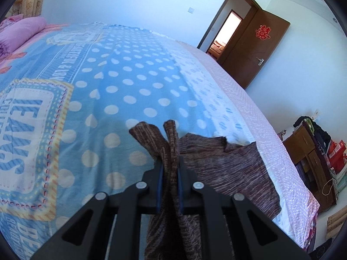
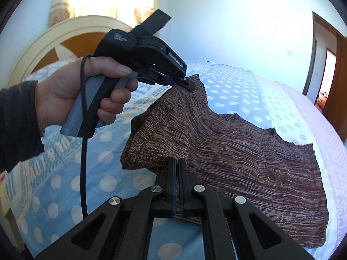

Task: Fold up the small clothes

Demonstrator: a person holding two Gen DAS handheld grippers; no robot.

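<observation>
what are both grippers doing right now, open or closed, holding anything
Left gripper: closed on an edge of the brown knit garment, lifted off the bed.
Right gripper: closed on another part of the same garment.

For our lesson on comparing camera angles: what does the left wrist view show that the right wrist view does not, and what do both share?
Only the left wrist view shows the pink pillow, the door's red paper decoration and the cluttered wooden cabinet. Only the right wrist view shows the person's hand holding the left gripper, and the headboard. Both show the brown knit garment pinched by a gripper above the dotted blue bedsheet.
</observation>
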